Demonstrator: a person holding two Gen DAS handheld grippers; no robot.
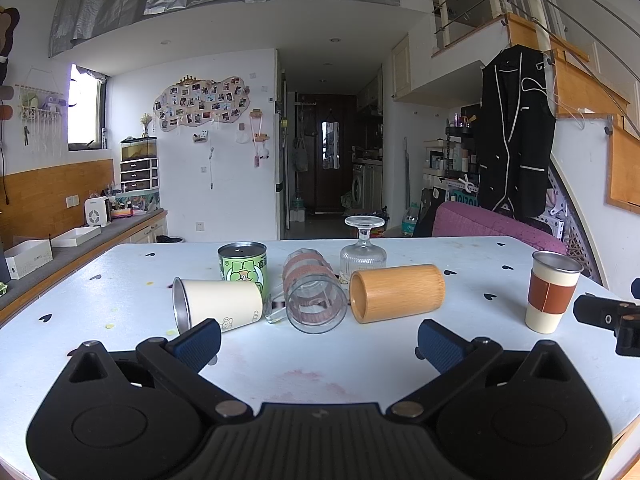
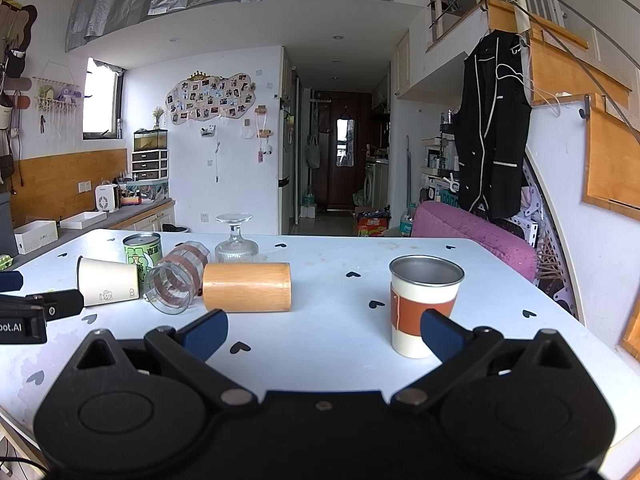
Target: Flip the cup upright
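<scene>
Several cups lie on the white table (image 1: 280, 356). A cream metal cup (image 1: 218, 309) lies on its side, mouth to the left. A clear glass cup with a woven band (image 1: 314, 292) and a bamboo cup (image 1: 397, 293) also lie on their sides. A green can cup (image 1: 243, 266) and a stemmed glass (image 1: 363, 248) stand upside down. A steel cup with a brown sleeve (image 1: 552, 291) stands upright. My left gripper (image 1: 320, 340) is open and empty, just short of the lying cups. My right gripper (image 2: 324, 332) is open and empty, its right finger beside the sleeved cup (image 2: 423, 304).
A counter (image 1: 80, 240) with white boxes runs along the left. A purple sofa (image 1: 492, 224) sits behind the table's far right edge. The table's right edge (image 2: 560, 312) curves close to the sleeved cup. The right gripper's tip (image 1: 612, 316) shows at the left wrist view's right edge.
</scene>
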